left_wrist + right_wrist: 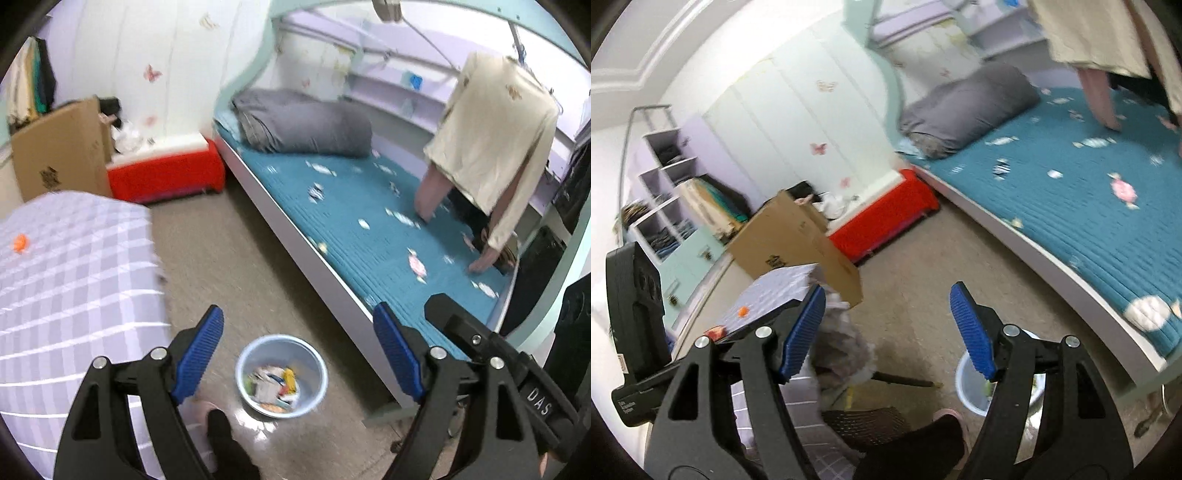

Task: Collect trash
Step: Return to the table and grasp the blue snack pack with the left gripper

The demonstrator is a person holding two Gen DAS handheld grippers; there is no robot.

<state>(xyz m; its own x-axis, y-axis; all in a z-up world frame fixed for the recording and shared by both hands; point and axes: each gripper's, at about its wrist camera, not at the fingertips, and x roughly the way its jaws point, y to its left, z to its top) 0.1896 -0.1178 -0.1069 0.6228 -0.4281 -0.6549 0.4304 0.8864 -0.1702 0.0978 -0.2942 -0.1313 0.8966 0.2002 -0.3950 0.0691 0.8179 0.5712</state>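
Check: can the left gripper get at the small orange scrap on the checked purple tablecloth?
Probably yes. The left gripper is open and empty, and the orange scrap lies exposed on the checked tablecloth, off to its left, nothing between.

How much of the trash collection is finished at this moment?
Done: the blue bin on the floor already holds several scraps. In hand: nothing; the left hand-held gripper and right hand-held gripper are both open and empty. Left: a small orange piece lies on the checked cloth.
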